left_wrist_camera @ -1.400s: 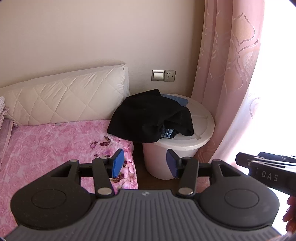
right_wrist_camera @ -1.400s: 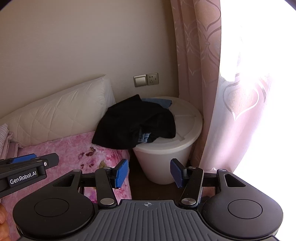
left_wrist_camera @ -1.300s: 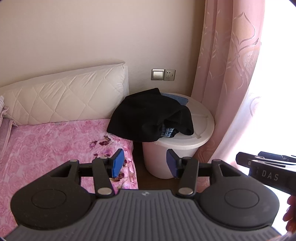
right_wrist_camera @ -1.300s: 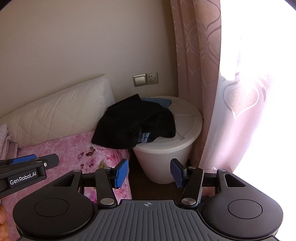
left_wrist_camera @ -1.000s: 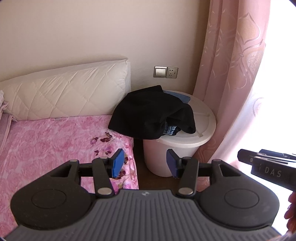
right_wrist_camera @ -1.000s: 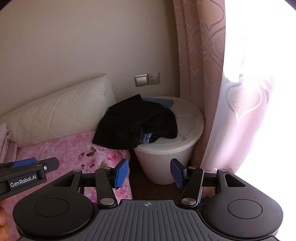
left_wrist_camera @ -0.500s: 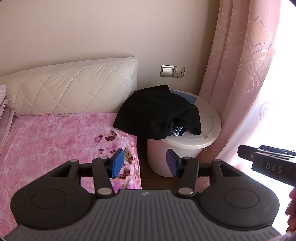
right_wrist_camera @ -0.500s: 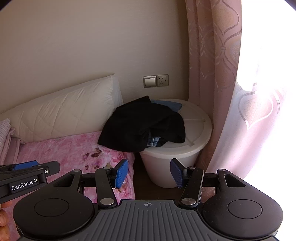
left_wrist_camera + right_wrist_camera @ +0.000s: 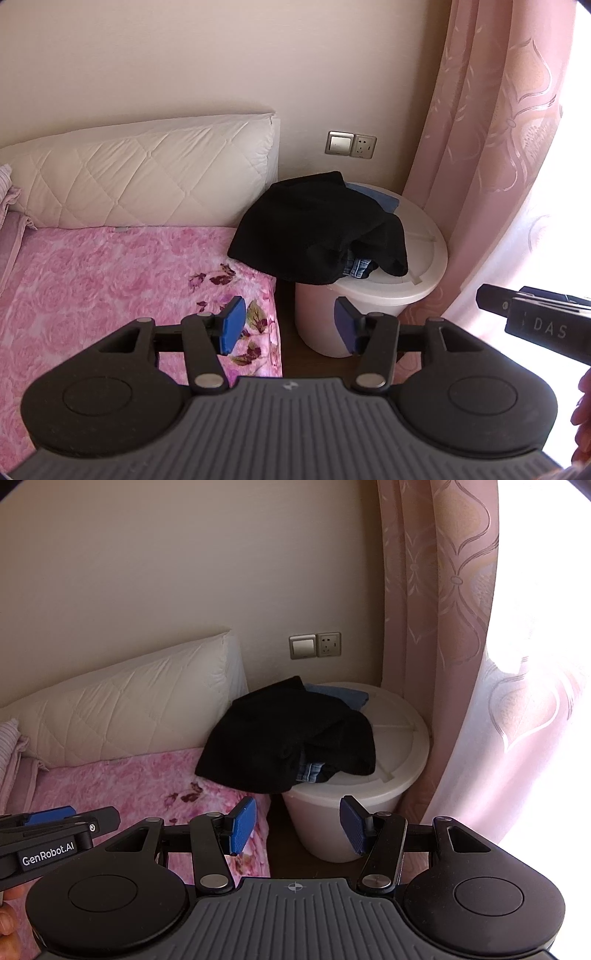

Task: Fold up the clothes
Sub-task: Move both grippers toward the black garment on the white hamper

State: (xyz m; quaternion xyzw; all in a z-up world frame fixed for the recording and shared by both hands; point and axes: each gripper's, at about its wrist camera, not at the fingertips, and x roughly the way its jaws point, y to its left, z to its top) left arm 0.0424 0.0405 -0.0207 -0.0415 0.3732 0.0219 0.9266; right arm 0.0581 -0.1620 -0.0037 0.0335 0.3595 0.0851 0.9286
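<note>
A crumpled soft black garment (image 9: 314, 236) lay at 12 o'clock, draped over the round white plastic bin (image 9: 406, 280). Both the left tool (image 9: 288, 328) and the right tool (image 9: 297, 829) were wide open, holding nothing. Pinching one loose edge would work best.

A black garment (image 9: 314, 229) hides most of the jeans (image 9: 357, 266) and blue cloth (image 9: 340, 696) beneath.

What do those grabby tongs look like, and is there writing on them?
Both are black plastic. The left tongs and the right tongs each have two jointed fingers with blue ribbed pads, silver pivot pins, round discs and a grey ridged body. Seen from the side, one reads "GenRobot.AI", the other "DAS". No cables show.
</note>
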